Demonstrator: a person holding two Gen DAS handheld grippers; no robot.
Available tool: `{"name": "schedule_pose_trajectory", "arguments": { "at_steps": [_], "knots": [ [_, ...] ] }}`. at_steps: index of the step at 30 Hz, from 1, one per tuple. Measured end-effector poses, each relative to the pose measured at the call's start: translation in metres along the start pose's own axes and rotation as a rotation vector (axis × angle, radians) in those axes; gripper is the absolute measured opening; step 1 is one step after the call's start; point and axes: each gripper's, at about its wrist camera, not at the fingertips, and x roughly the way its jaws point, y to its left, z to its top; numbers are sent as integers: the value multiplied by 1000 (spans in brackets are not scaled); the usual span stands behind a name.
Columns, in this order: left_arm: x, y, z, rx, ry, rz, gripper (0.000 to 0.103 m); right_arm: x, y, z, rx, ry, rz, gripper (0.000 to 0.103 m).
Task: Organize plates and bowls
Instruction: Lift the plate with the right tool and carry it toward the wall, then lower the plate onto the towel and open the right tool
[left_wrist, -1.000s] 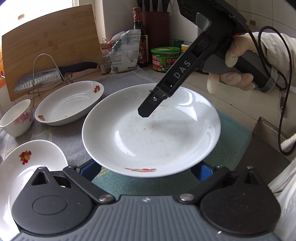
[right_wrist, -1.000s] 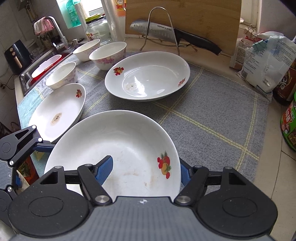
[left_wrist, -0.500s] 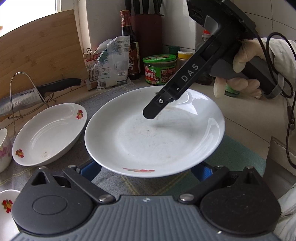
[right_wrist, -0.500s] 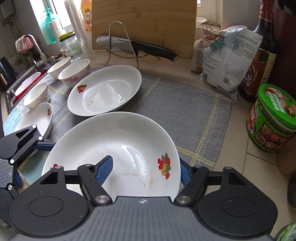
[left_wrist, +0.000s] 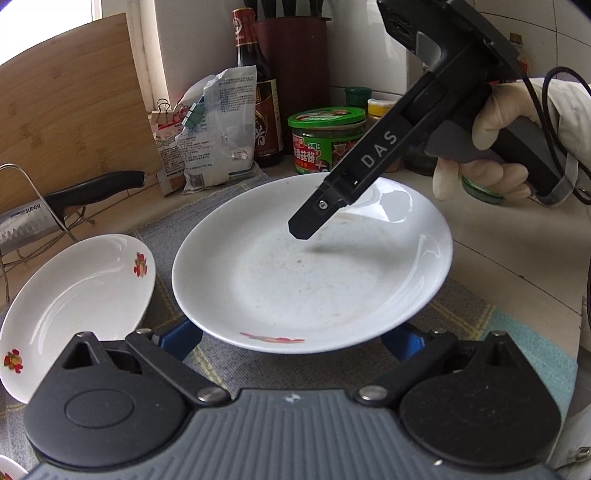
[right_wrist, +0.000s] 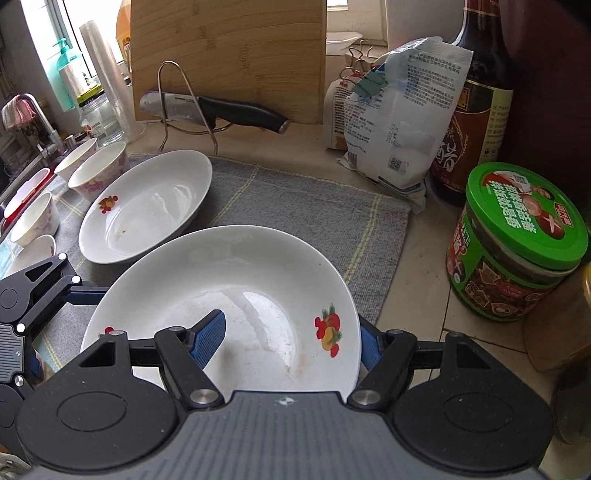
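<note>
The right gripper (right_wrist: 291, 341) grasps a plate (right_wrist: 236, 295) by its near rim, one blue finger (right_wrist: 208, 338) lying inside the dish and the other outside under the rim, so the plate stands out ahead of the fingers, above the grey mat (right_wrist: 303, 206). The left gripper (left_wrist: 291, 341) sits at the opposite rim of that plate (left_wrist: 314, 266); its blue fingers (left_wrist: 181, 338) are spread wide and show just under the rim on either side, but whether they bear on it I cannot tell. Ahead and left of the right fingers a second plate (right_wrist: 144, 210) lies alone on the mat, with three bowls (right_wrist: 98, 175) further left, standing apart, and another dish (right_wrist: 27, 254) at the edge of view. By my reading the sorting is barely begun: nothing looks stacked yet. Left to do: setting the held plate on its fellow, adding the other, then nesting the bowls.
</note>
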Motion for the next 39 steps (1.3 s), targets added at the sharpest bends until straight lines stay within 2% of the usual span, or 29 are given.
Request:
{"name": "schedule_pose_trajectory", "arguments": {
  "at_steps": [11,23,24,28,39],
  "knots": [
    [21,7,9,-20,3,32,101,16,-17,5,60,-15,-9,78],
    [24,2,4,-15,19,20,101,17,-13,5,51,-2,-30,80],
    [23,2,4,-15,19,18,101,18,-12,5,50,1,-31,82],
    [19,-2,1,-20,16,10,102,13,-7,6,40,-21,-36,101],
    [-15,-4,-1,-97,-38,34,102,-11,19,6,-4,-65,-81,103]
  ]
}}
